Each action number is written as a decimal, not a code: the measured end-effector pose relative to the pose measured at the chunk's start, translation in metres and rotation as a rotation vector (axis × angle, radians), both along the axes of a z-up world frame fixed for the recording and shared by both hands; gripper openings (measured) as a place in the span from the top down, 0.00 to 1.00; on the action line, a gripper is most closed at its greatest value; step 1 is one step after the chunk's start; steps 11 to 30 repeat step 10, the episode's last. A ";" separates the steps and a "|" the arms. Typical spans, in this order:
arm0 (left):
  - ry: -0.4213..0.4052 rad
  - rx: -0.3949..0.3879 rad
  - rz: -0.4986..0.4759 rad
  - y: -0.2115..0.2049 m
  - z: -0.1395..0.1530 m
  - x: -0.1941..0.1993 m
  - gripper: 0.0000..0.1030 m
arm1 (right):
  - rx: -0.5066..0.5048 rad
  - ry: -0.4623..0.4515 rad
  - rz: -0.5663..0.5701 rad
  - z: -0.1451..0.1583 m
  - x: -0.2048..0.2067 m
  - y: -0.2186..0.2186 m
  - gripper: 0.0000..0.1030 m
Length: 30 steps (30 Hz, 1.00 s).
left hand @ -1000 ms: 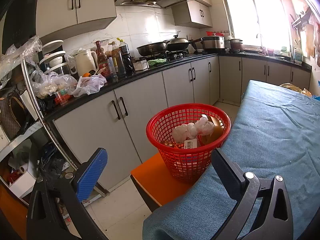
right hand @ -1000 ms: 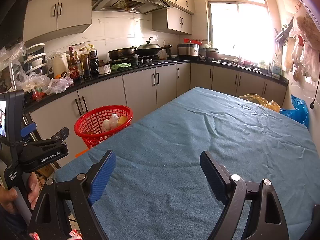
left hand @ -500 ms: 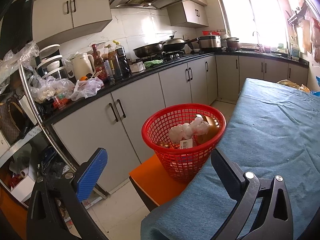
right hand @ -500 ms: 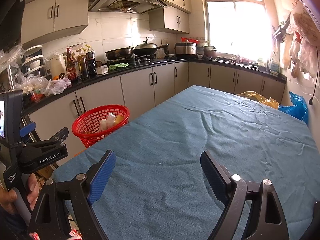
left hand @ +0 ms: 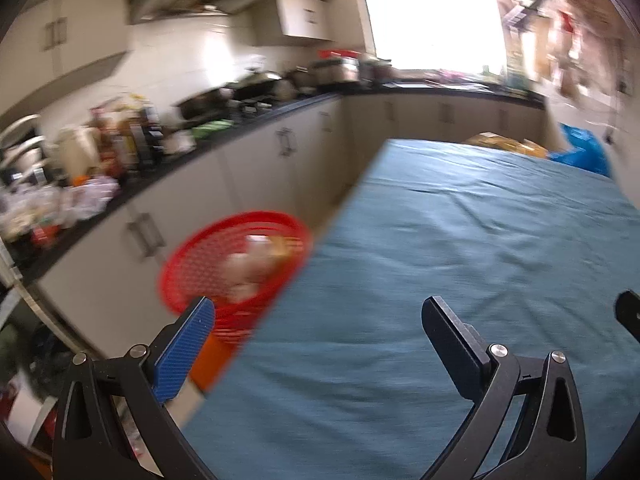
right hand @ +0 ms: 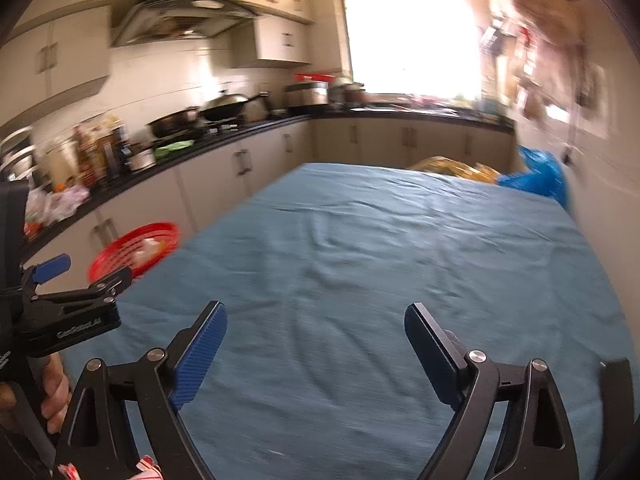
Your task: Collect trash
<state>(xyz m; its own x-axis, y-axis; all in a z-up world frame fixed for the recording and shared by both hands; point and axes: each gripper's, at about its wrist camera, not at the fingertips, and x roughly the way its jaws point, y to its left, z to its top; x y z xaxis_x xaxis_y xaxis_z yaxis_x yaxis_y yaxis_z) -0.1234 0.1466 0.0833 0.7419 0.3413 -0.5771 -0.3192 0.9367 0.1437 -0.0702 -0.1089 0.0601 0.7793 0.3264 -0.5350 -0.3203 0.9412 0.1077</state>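
Note:
A red mesh basket (left hand: 236, 256) holding white and yellow-brown trash stands on an orange stool beside the near left edge of the table; it also shows in the right wrist view (right hand: 134, 248). My left gripper (left hand: 316, 344) is open and empty above the table's left edge, just right of the basket. My right gripper (right hand: 316, 344) is open and empty over the blue cloth. The left gripper's body (right hand: 60, 312) shows at the right view's left edge. Both views are motion-blurred.
The table is covered by a blue cloth (right hand: 380, 260). A yellow bag (right hand: 452, 168) and a blue bag (right hand: 536, 178) lie at its far end. Grey cabinets with a cluttered black counter (left hand: 168, 168) run along the left. A window (right hand: 404, 36) is at the back.
My left gripper has swung right, from facing the basket and cabinets to facing over the table. The right gripper has turned slightly right. Both stayed open.

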 end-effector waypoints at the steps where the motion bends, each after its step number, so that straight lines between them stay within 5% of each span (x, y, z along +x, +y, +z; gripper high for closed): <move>1: 0.013 -0.012 -0.024 -0.006 -0.001 0.005 0.00 | -0.001 0.010 -0.030 -0.001 0.003 -0.009 0.08; 10: 0.240 -0.102 -0.301 -0.075 -0.046 0.061 0.00 | -0.063 0.243 -0.270 -0.040 0.056 -0.075 0.05; 30: 0.240 -0.102 -0.301 -0.075 -0.046 0.061 0.00 | -0.063 0.243 -0.270 -0.040 0.056 -0.075 0.05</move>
